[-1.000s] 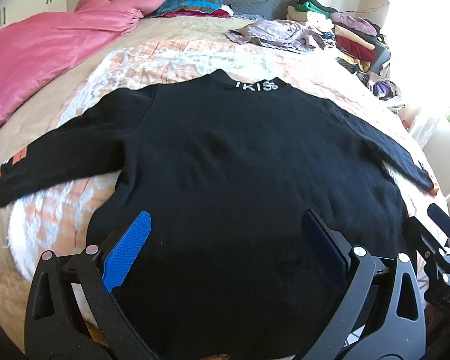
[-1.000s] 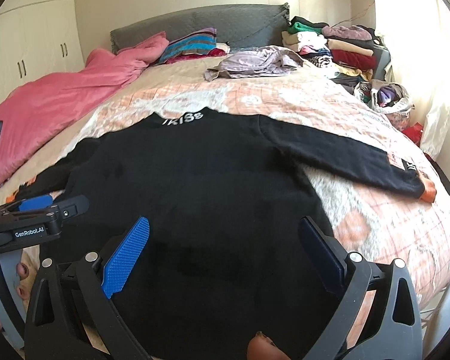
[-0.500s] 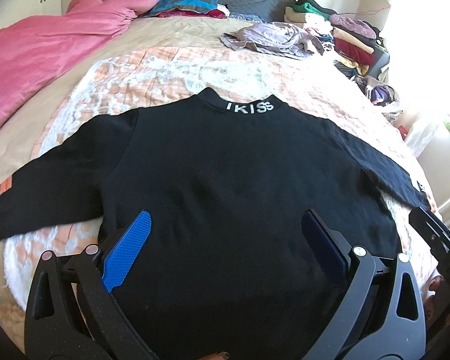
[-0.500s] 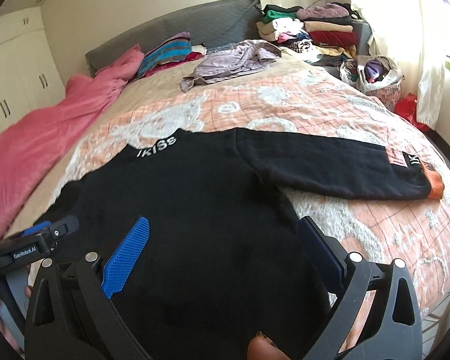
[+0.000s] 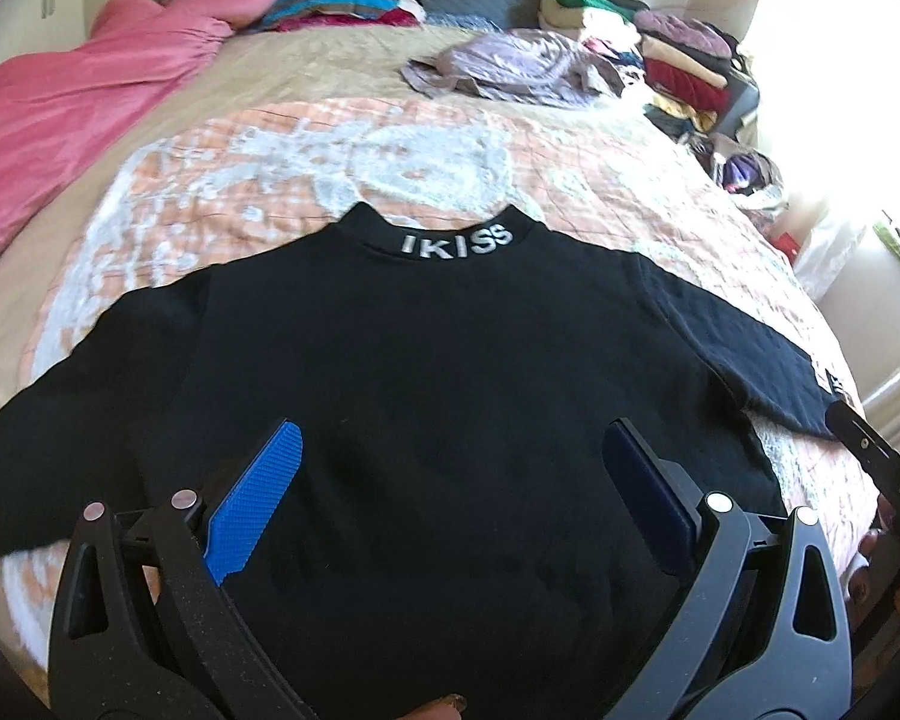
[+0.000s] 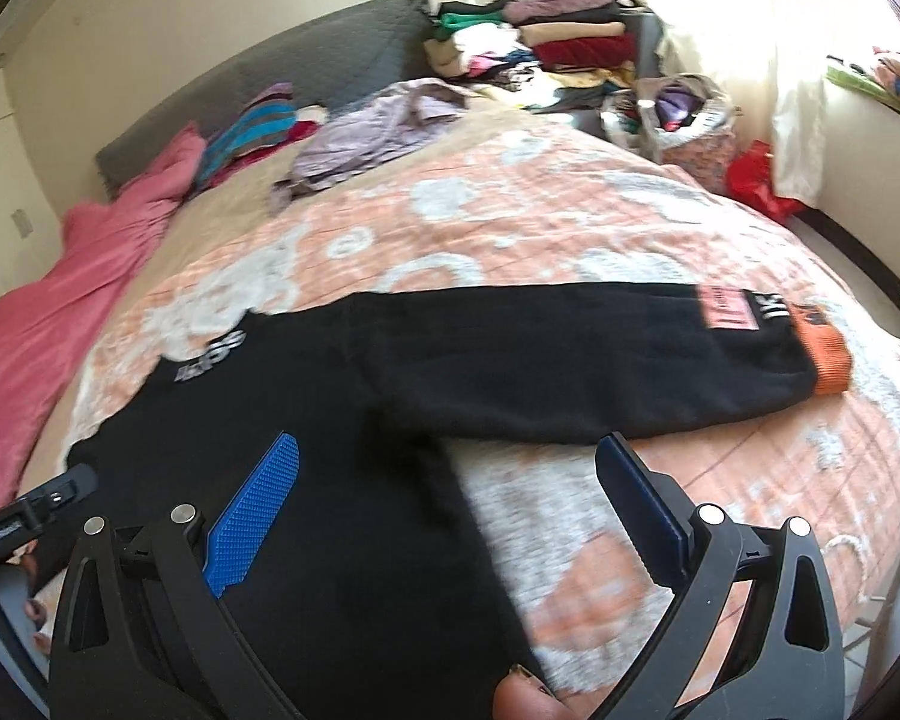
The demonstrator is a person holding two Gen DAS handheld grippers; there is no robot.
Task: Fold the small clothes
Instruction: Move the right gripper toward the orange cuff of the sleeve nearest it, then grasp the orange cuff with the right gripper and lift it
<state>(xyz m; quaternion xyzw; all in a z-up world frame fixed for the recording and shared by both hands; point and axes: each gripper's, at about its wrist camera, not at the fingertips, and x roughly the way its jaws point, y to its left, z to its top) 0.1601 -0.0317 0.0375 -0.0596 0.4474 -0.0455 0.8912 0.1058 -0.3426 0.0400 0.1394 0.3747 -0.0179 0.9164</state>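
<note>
A black long-sleeved knit sweater [image 5: 438,372] with white lettering on its collar [image 5: 456,240] is seen spread flat, front down or up cannot be told, on a peach and white quilted bedspread [image 5: 390,150], both sleeves stretched out to the sides. The left gripper [image 5: 450,498] is held over the lower body of the garment with its jaws wide apart and nothing between them. The right gripper [image 6: 447,504] is likewise spread and empty, placed over the sweater's right edge, near the sleeve with the orange cuff [image 6: 825,354]. The laying-out step appears finished and no fold is made yet. A sleeve is judged to be the next thing taken: the right sleeve [image 6: 600,372] would need to be pinched near the cuff and carried across the body.
</note>
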